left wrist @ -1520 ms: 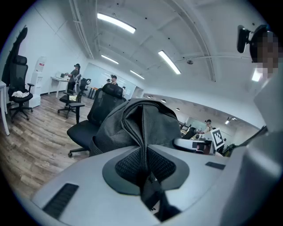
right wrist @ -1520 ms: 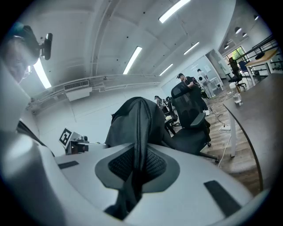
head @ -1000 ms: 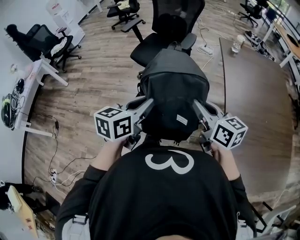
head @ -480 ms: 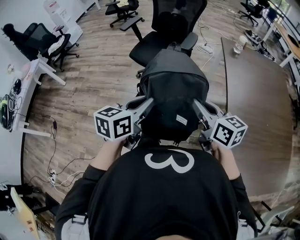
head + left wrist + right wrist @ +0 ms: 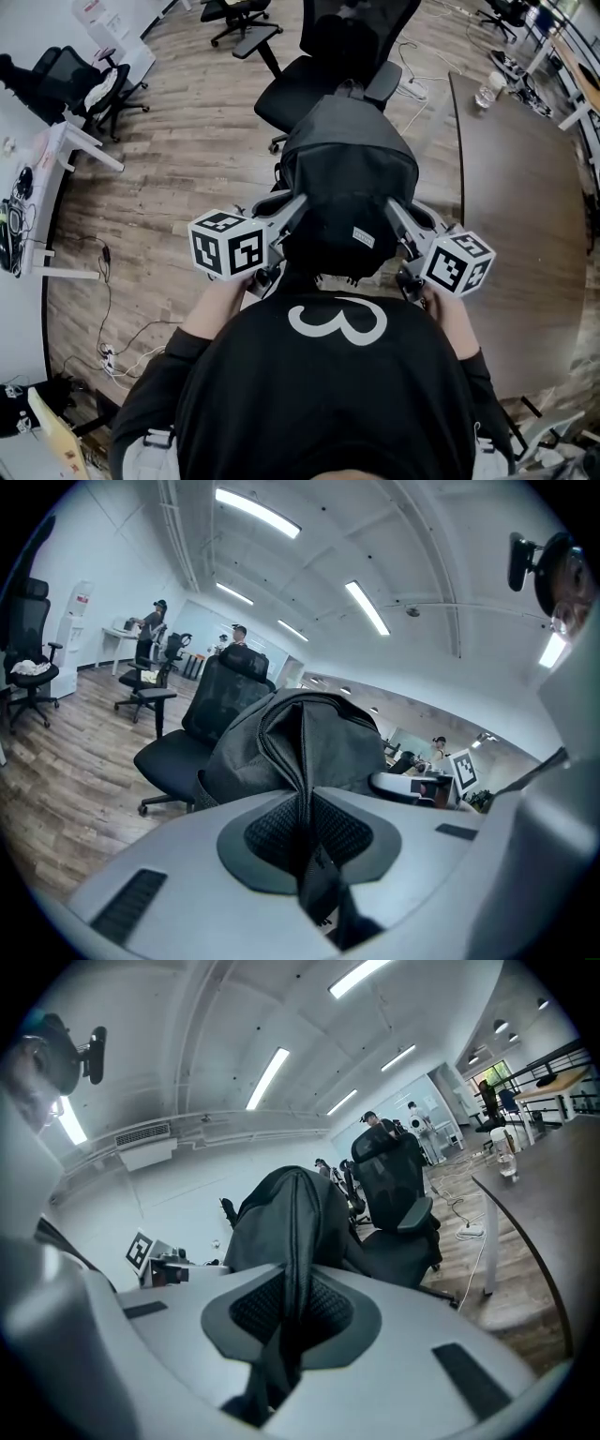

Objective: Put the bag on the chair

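A dark grey backpack [image 5: 349, 183] hangs in the air between my two grippers, in front of my chest. My left gripper [image 5: 298, 208] is shut on a fold of the bag's fabric [image 5: 305, 761] at its left side. My right gripper [image 5: 394, 211] is shut on a fold of the bag [image 5: 295, 1232] at its right side. Just beyond the bag stands a black office chair [image 5: 323, 70] with its seat facing me; the same chair [image 5: 202, 733] shows left of the bag in the left gripper view, and the chair [image 5: 398, 1208] sits right of the bag in the right gripper view.
A dark wooden table [image 5: 520, 197] with a water bottle [image 5: 487, 91] stands at the right. More black office chairs [image 5: 75, 84] and a white desk [image 5: 37, 187] are at the left. Cables [image 5: 112, 309] lie on the wood floor. People stand in the distance [image 5: 150, 625].
The chair and the floor have shifted slightly in the head view as I move closer. The bag stays held the same way between both grippers.
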A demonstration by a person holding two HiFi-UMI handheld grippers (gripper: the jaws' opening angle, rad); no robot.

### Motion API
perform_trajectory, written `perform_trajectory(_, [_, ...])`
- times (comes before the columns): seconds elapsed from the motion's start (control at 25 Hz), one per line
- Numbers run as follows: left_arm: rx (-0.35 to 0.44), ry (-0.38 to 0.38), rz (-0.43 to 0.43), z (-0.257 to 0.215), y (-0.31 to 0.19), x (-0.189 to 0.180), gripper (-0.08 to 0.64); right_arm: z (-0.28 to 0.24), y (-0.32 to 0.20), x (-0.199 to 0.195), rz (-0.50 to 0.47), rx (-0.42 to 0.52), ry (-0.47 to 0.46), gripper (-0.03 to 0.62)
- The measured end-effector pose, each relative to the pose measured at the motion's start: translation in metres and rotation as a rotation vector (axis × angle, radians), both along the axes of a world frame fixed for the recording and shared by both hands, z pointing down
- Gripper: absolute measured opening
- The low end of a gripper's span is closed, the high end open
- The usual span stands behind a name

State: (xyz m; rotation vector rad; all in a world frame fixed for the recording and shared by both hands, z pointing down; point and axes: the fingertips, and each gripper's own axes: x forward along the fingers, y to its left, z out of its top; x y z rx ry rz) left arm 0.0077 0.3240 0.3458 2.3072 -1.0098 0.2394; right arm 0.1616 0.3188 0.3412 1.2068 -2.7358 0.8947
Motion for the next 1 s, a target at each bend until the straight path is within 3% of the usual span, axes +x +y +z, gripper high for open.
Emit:
perform_trajectory(0.36, [-0.06, -0.001, 0.016, 0.01, -0.084, -0.034, 0.057, 0.009, -0.081, -0.034, 0.023, -0.058, -0.001, 0.048])
perform_trajectory(1.0, [-0.08, -0.008, 0.081, 0.012, -0.24, -0.091, 0.057, 0.011, -0.222, -0.091, 0.093, -0.088, 0.003, 0.048])
